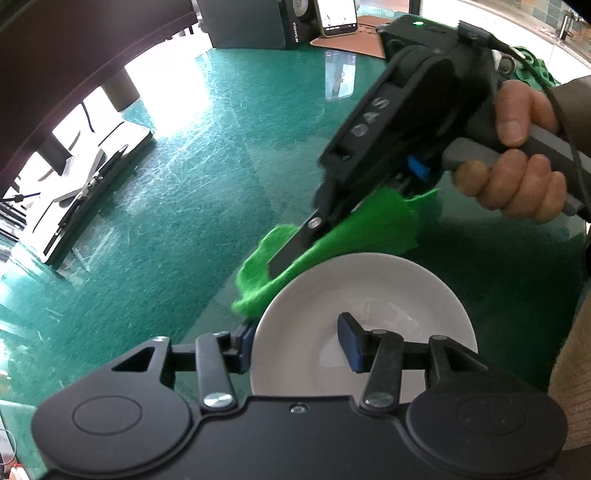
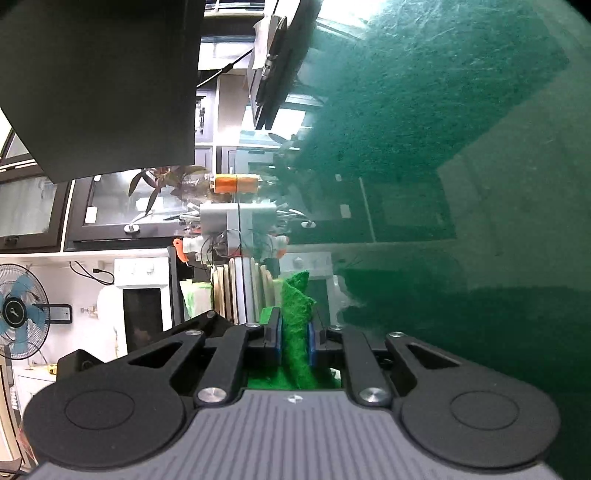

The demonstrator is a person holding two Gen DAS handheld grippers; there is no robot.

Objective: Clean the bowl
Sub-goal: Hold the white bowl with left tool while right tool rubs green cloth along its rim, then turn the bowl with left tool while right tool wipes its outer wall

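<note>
White bowl [image 1: 369,317] on the glossy green table [image 1: 177,184], low and centre in the left wrist view, rim caught between the blue-padded fingers of the left gripper [image 1: 299,343]: one pad inside the bowl, the other outside its left wall. Jaws part-way spread, apparently clamped on the rim, though contact on the outer side partly hidden. Interior plain white with a faint glossy patch near the middle.

Right gripper [image 1: 291,254] reaching in from the upper right, gripped by a bare hand [image 1: 517,162]. Raised letters on its black side reading roughly "DAS". Small green light lit on its top. Bright green cloth [image 1: 332,243] pinched in its fingers, hanging just behind and touching the bowl's far-left rim. Slightly motion-blurred.

In the right wrist view, the same cloth [image 2: 295,321] squeezed upright between the two blue pads of the right gripper [image 2: 295,343], jaws nearly together on it.

Farther back on the table: a black speaker [image 1: 258,22] with vertical lettering looking like "SANSUI", a phone [image 1: 338,16] with its screen lit, text there too small to read, and a clipboard [image 1: 92,181] with papers at left. In the right wrist view, a blue-bladed fan [image 2: 22,314] and a microwave [image 2: 142,306] in the background.
</note>
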